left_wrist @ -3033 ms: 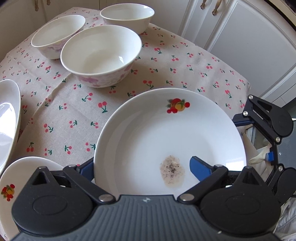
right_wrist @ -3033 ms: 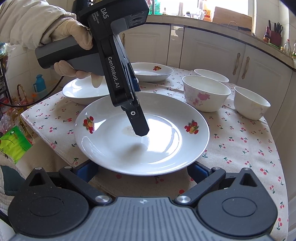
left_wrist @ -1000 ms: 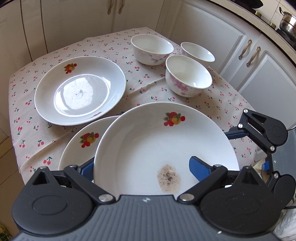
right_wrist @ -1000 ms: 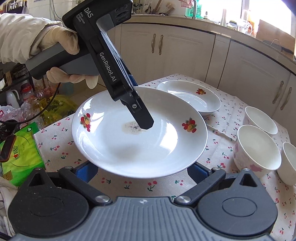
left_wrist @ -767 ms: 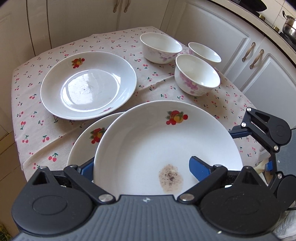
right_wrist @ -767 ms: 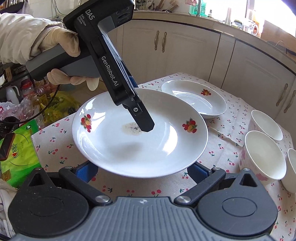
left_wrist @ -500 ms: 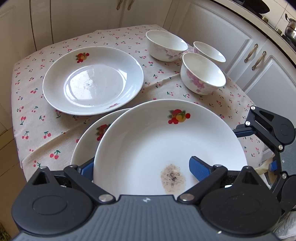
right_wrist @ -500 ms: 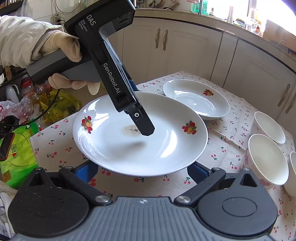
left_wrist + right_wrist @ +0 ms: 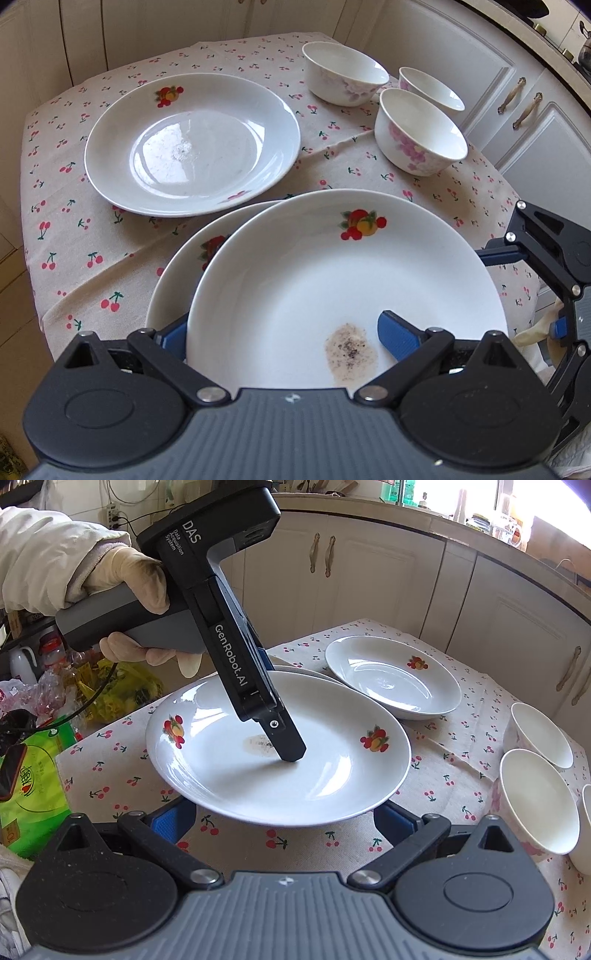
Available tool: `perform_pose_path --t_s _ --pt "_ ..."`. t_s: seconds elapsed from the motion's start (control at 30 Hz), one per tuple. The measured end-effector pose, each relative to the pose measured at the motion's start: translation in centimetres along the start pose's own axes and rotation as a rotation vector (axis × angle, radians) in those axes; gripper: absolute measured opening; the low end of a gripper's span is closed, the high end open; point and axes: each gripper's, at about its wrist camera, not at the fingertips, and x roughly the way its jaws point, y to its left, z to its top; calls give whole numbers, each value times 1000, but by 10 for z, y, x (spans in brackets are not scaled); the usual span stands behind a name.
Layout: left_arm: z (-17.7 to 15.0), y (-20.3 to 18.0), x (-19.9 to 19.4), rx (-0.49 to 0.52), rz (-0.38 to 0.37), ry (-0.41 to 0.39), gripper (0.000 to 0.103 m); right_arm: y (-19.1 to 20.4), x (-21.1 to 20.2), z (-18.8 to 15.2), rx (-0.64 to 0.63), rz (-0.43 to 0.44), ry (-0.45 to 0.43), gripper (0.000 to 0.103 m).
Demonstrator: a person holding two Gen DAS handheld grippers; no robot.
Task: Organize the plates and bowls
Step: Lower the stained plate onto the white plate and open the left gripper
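Left wrist | left tongs (image 9: 284, 330) pinching stained plate (image 9: 332, 280) | lowered over second plate (image 9: 184, 258); right tongs (image 9: 284, 818) spread

Bright daylight fills both views. In the right wrist view the window (image 9: 517, 513) at top right is blown out white. Glare patches sit on the far plate (image 9: 192, 144), and the tilted black finger (image 9: 284, 738) casts a soft shadow. Cabinets (image 9: 369, 576) bow at the fisheye edges; focus is sharp.

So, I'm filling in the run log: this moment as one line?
left gripper: shut on stained plate | stained plate: above second plate | right gripper: open | three bowls: unstacked
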Motion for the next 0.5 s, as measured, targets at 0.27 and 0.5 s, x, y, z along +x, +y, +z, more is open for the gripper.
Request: perform_pose_path --t_s 0.27,0.5 --pt "4 -3 1 18 14 28 99 -1 1 0 16 8 -5 103" --pt "6 -3 1 29 21 42 99 0 -2 -1 28 6 -19 103"
